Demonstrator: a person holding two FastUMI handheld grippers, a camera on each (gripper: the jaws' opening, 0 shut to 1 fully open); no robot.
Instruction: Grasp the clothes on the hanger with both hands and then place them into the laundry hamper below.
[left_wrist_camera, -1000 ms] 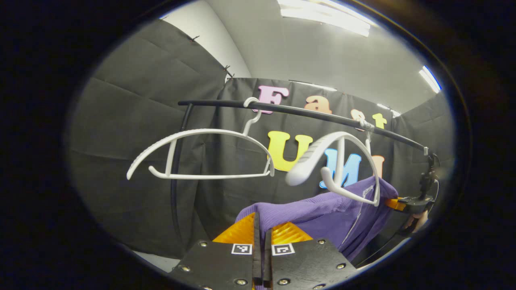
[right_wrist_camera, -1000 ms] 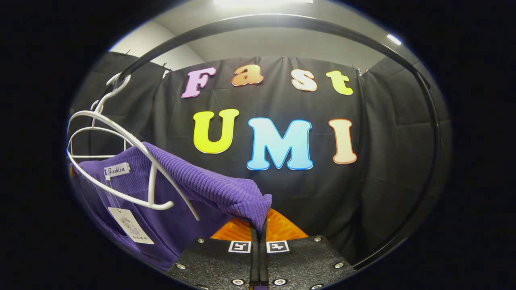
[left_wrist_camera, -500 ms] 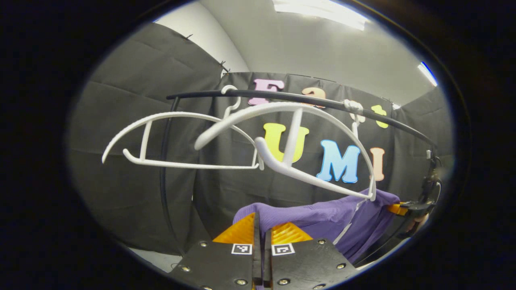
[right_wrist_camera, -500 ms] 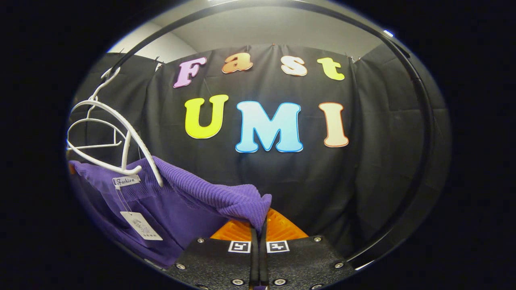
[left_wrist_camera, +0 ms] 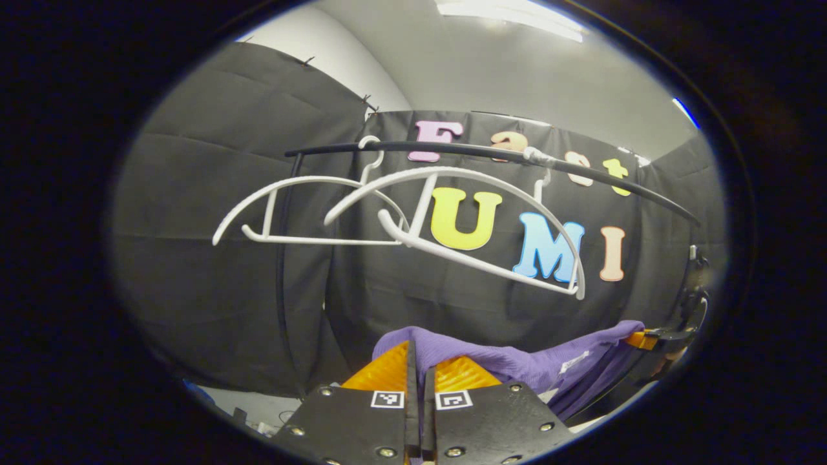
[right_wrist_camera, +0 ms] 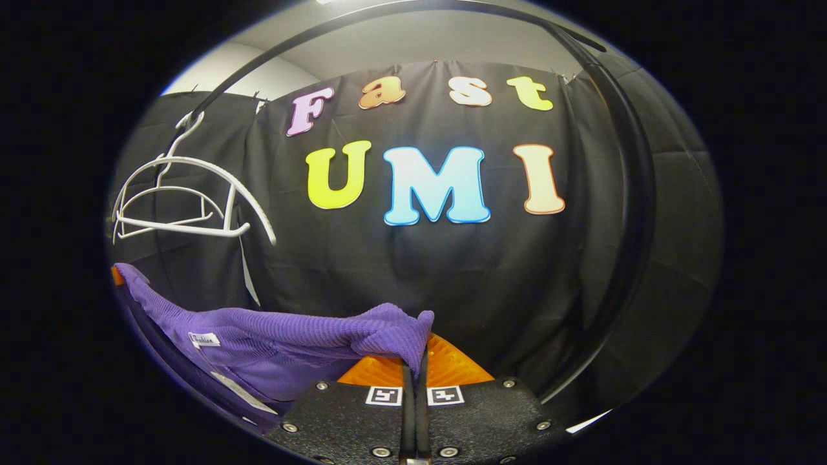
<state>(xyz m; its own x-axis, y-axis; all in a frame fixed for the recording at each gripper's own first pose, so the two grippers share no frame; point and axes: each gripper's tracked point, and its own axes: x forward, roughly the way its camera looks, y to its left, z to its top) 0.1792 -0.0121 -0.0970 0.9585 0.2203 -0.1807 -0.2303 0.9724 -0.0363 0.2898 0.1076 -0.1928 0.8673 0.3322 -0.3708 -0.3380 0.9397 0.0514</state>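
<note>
Left gripper view: left hand-held gripper [left_wrist_camera: 418,361] at bottom centre, fingers pinched together on one end of the purple garment [left_wrist_camera: 510,363]. Stretched from there toward the lower right of the frame, where the right hand-held gripper [left_wrist_camera: 639,338] clamps the other end. Half a second ago still draped over the nearer white hanger [left_wrist_camera: 465,223]; now clear of it, hanging below with dark wall showing between. Nearer hanger left bare and tilted on the black rail [left_wrist_camera: 491,155], overlapping a second bare hanger [left_wrist_camera: 310,213] at centre left.

Right gripper view: right hand-held gripper [right_wrist_camera: 417,358] at bottom centre, closed on a bunched corner of the purple garment [right_wrist_camera: 284,336]. Cloth sagging toward the lower left of the frame, neck label [right_wrist_camera: 203,339] and paper tag on the lower part. Both hangers [right_wrist_camera: 187,200] up at the left, empty, well above the cloth where a moment ago one arm lay inside the collar.

Judged from this: removal from the hanger done, both grips apparently secure. Remaining: lowering into the laundry hamper, then letting go.
</note>
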